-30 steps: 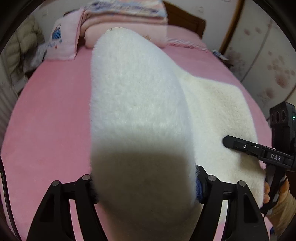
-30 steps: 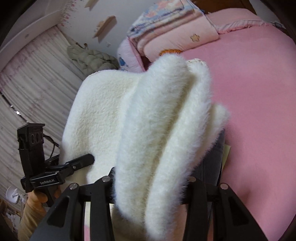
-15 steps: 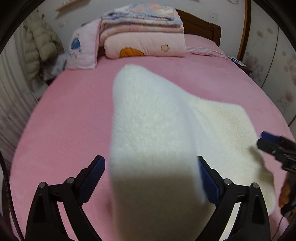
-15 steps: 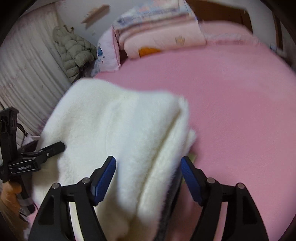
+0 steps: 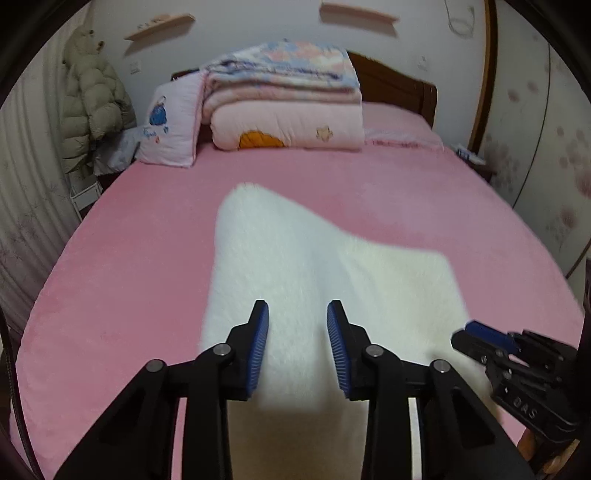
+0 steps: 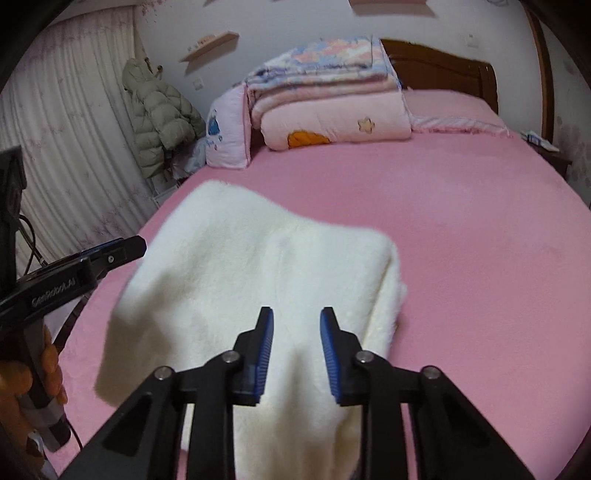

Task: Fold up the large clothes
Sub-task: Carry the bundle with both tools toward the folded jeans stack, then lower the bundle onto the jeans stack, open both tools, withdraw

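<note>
Pink sheet covers the whole bed [image 5: 122, 280], and at its head a pillow [image 5: 173, 125] leans against a stack of folded quilts [image 5: 284, 99] in front of a dark wooden headboard [image 5: 399, 88]. Off to the left a puffy green coat [image 5: 92, 107] hangs against the wall beside a pale curtain [image 6: 62, 140], and two small shelves [image 5: 159, 26] sit high on the wall. On the near part of the bed lies the white fleece [image 5: 317, 266], fluffy and folded over on itself, its thick doubled edge showing on the right side in the right wrist view [image 6: 391, 288]; it rests on the sheet with no finger touching it that I can see. The left gripper [image 5: 297, 314] hangs above the fleece's near end; its jaws have just been closing from wide, and now stand narrowly apart with a clear gap and nothing pinched between the blue pads [image 5: 258, 343]. Seen from the other side, the same tool [image 6: 114, 254] pokes in over the left edge of the fleece, gripped by a hand [image 6: 48, 369] low at the frame's border. The right gripper [image 6: 296, 314] hovers over the fleece's right half; its jaws too have just been closing, and they now sit slightly apart, empty, the cloth only showing beneath them. In the left wrist view that tool [image 5: 480, 339] reaches in from the right, its tip just above the fleece's corner.
</note>
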Action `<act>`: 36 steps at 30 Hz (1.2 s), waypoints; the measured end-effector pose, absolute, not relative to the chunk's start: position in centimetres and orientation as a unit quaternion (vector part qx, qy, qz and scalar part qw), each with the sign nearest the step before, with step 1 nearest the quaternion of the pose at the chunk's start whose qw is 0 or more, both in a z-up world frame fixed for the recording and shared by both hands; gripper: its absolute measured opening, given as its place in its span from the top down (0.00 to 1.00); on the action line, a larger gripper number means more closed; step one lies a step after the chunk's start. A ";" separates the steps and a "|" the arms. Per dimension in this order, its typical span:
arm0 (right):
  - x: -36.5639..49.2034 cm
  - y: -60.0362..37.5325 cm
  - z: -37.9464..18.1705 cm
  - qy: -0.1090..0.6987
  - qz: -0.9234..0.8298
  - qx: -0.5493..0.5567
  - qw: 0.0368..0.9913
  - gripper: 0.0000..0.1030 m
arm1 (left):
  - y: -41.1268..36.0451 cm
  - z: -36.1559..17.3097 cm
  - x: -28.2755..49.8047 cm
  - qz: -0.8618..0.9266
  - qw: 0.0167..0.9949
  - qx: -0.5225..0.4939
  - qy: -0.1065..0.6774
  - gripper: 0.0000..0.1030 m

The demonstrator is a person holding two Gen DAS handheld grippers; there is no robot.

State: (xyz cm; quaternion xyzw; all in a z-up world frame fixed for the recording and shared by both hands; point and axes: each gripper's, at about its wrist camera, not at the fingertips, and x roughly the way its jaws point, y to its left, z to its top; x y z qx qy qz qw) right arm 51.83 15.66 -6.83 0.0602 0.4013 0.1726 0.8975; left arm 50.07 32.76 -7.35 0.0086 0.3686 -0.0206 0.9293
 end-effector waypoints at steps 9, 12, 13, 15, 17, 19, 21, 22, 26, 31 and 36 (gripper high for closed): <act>54.9 14.7 -13.8 0.429 0.129 0.027 0.894 1.00 | 33.6 -9.6 51.2 -0.015 0.934 0.007 0.358 0.77; 55.2 14.5 -14.4 0.426 0.128 0.031 0.895 1.00 | 33.9 -10.2 51.3 -0.015 0.936 0.000 0.351 0.77; 55.1 14.6 -14.4 0.424 0.128 0.031 0.896 1.00 | 34.0 -10.3 51.1 -0.015 0.937 0.000 0.348 0.77; 55.1 14.8 -14.4 0.422 0.126 0.028 0.897 1.00 | 34.1 -10.3 50.9 -0.015 0.938 0.000 0.345 0.77; 55.0 14.9 -14.0 0.428 0.130 0.024 0.894 1.00 | 33.9 -10.0 50.4 -0.011 0.941 0.006 0.339 0.77; 54.6 14.6 -13.3 0.439 0.142 0.038 0.887 0.97 | 33.3 -9.7 49.4 -0.003 0.943 0.015 0.332 0.71; 53.8 14.0 -12.3 0.444 0.148 0.052 0.882 0.97 | 32.4 -9.0 48.0 0.008 0.942 0.018 0.336 0.39; 53.3 13.7 -11.7 0.446 0.150 0.057 0.881 0.97 | 31.7 -8.6 47.0 0.017 0.941 0.019 0.338 0.19; 49.6 11.9 -8.3 0.445 0.163 0.065 0.878 0.97 | 29.2 -5.8 42.4 0.022 0.946 0.031 0.323 0.17; 43.6 8.8 -3.4 0.455 0.178 0.076 0.869 0.97 | 25.7 -2.2 36.1 0.042 0.941 0.070 0.330 0.17; 36.6 5.4 1.5 0.458 0.182 0.068 0.867 0.97 | 22.4 1.4 28.8 0.039 0.942 0.059 0.329 0.16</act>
